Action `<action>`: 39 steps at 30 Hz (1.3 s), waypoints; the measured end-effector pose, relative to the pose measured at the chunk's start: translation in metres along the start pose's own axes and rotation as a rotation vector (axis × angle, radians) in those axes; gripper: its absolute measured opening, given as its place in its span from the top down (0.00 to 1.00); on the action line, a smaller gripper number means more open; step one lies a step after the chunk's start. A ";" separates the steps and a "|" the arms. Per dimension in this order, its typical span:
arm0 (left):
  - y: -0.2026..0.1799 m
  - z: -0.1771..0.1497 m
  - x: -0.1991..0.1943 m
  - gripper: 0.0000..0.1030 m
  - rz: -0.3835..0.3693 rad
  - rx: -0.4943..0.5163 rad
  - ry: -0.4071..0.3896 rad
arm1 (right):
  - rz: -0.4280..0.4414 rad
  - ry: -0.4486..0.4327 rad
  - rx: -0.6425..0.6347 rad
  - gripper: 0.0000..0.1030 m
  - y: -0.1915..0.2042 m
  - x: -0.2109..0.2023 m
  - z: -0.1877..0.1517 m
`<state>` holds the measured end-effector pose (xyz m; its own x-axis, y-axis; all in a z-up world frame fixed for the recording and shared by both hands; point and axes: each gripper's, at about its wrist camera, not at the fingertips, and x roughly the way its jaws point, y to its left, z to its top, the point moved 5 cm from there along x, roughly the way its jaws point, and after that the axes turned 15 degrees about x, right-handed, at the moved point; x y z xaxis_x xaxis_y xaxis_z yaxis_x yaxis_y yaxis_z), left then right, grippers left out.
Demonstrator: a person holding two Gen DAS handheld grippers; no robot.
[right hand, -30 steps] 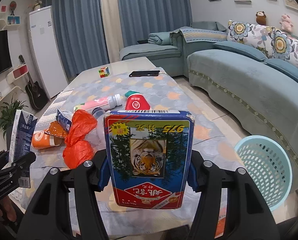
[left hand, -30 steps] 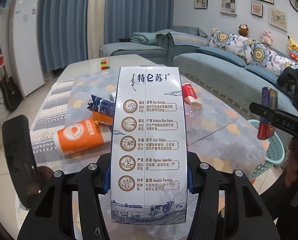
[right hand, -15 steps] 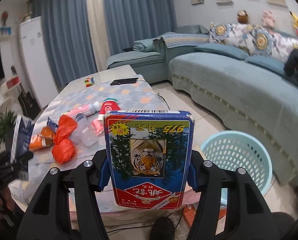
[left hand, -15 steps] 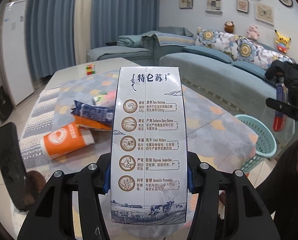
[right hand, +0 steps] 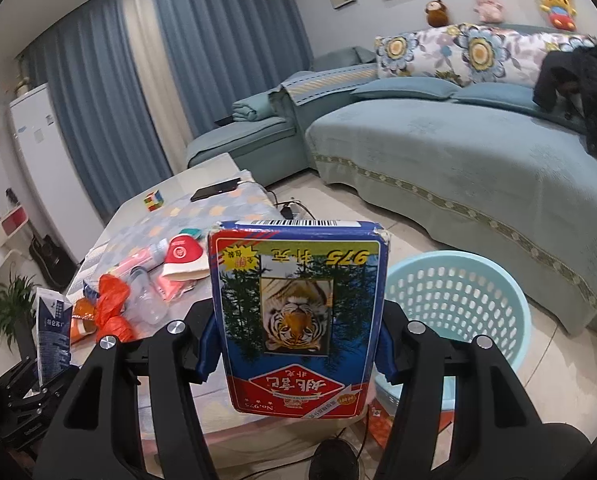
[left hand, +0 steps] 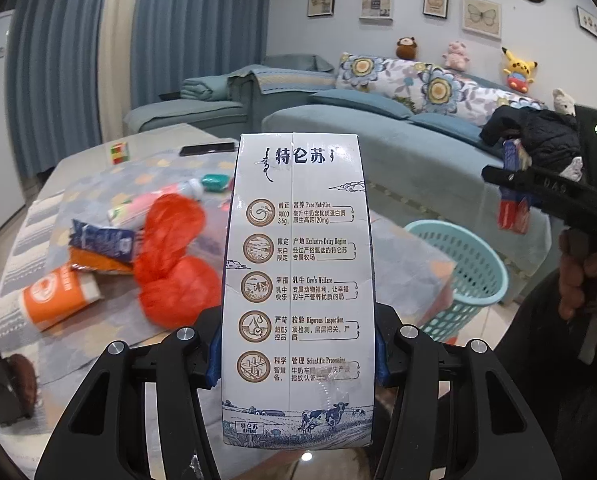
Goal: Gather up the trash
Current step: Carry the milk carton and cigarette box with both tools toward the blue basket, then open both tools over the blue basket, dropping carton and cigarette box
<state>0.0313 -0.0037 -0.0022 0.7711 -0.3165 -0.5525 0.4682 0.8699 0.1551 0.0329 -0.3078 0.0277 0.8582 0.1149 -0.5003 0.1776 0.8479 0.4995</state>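
Our left tongs grip a milk carton upright at frame centre; our right tongs clamp a tiger-print box. Over the last second both views have swung right, so the turquoise laundry basket now fills the lower right, close beside the box. We judge the drop is near. An orange plastic bag and paper cup remain on the counter.
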 end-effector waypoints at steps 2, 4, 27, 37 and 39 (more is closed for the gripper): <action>-0.007 0.006 0.002 0.50 -0.015 0.003 -0.005 | -0.008 -0.019 0.005 0.45 -0.008 -0.003 0.009; -0.017 0.017 0.005 0.50 -0.036 0.010 -0.023 | -0.015 -0.040 0.013 0.45 -0.016 -0.007 0.021; -0.168 0.143 0.129 0.50 -0.349 0.140 -0.061 | -0.195 -0.142 0.205 0.45 -0.157 -0.018 0.095; -0.206 0.143 0.188 0.50 -0.401 0.166 0.014 | -0.228 -0.037 0.219 0.45 -0.195 0.023 0.100; -0.209 0.141 0.195 0.50 -0.407 0.167 0.023 | -0.226 -0.029 0.235 0.45 -0.199 0.025 0.100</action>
<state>0.1446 -0.3001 -0.0265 0.5007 -0.6106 -0.6135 0.7964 0.6027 0.0501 0.0673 -0.5248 -0.0137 0.7969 -0.0802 -0.5987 0.4688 0.7072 0.5293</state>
